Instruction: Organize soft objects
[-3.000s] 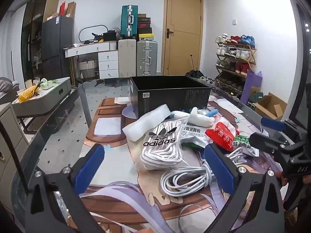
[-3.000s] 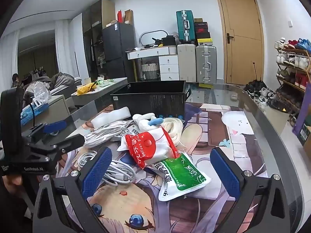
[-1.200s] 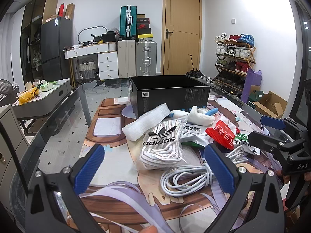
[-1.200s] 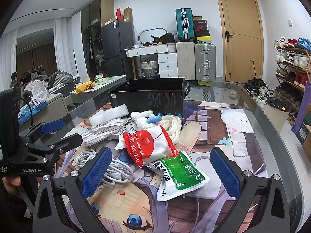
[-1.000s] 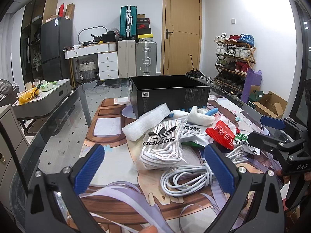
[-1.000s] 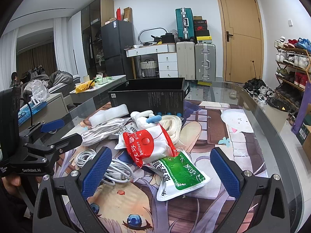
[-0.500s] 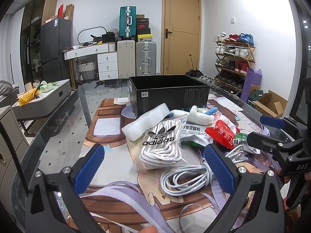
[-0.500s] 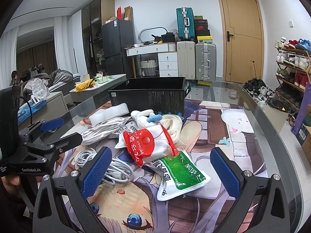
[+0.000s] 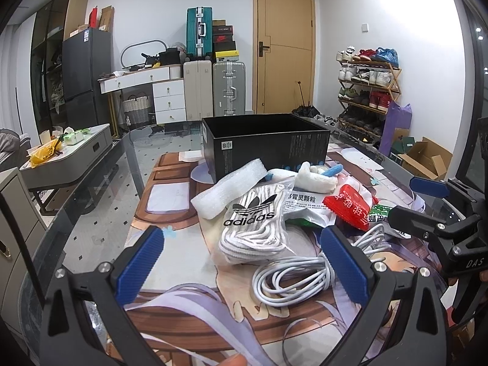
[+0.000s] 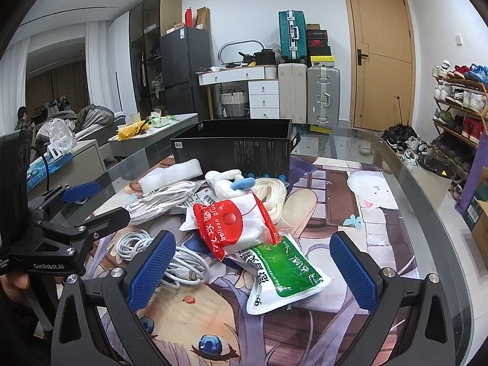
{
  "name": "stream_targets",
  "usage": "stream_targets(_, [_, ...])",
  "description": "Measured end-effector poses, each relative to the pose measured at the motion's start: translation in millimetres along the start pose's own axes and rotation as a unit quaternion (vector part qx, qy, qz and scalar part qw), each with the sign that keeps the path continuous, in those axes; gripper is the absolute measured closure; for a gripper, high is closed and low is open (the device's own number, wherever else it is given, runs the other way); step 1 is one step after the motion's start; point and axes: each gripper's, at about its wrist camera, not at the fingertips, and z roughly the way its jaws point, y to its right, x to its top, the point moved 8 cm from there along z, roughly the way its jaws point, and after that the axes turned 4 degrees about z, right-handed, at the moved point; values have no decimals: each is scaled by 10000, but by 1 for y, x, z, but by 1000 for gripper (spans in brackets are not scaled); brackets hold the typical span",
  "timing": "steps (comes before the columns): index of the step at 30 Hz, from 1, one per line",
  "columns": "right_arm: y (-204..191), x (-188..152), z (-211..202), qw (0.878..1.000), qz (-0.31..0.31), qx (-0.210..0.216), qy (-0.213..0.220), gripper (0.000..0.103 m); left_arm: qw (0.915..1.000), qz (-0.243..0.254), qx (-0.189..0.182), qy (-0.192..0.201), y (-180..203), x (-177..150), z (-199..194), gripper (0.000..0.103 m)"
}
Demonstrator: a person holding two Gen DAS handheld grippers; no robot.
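Note:
A pile of soft things lies on the glass table in front of an open black box [image 9: 265,143] [image 10: 238,149]. It holds a white foam roll [image 9: 231,187], an adidas bag of white laces [image 9: 253,228], a coiled white cable [image 9: 292,274] [image 10: 164,259], a white plush with a blue bit [image 10: 227,183], a red-and-white balloon pack [image 10: 235,225] [image 9: 347,202] and a green-and-white sachet [image 10: 283,274]. My left gripper [image 9: 244,265] is open, low before the laces and cable. My right gripper [image 10: 250,271] is open around the balloon pack and sachet, touching neither.
A printed anime mat [image 10: 335,201] covers the table's middle; the glass edge [image 9: 100,183] curves off to the left and right. Behind stand suitcases [image 9: 227,91], a white dresser, a door and a shoe rack [image 9: 369,88]. A low grey table [image 9: 67,155] stands at left.
Both grippers stay open and hardly move; the views have shifted only slightly. Nothing in the pile has moved.

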Motion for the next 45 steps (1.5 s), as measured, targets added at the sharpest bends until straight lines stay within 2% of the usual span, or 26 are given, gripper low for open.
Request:
stream_targets(16, [13, 6, -1, 9992, -195, -217, -286, 0, 9994, -89, -60, -340, -13, 8, 10, 0])
stream_targets(22, [9, 14, 7, 9979, -305, -180, -547, 0, 9988, 34, -50, -485, -17, 13, 17, 0])
stream_targets(28, [0, 22, 24, 9951, -366, -230, -892, 0, 9980, -75, -68, -631, -19, 16, 28, 0])
stream_targets(36, [-8, 21, 48, 9904, -443, -158, -1300, 0, 9930, -312, -409, -1067, -17, 14, 48, 0])
stream_targets(45, [-15, 18, 64, 9850, -707, -73, -1574, 2, 9892, -273, -684, -1265, -7, 10, 58, 0])
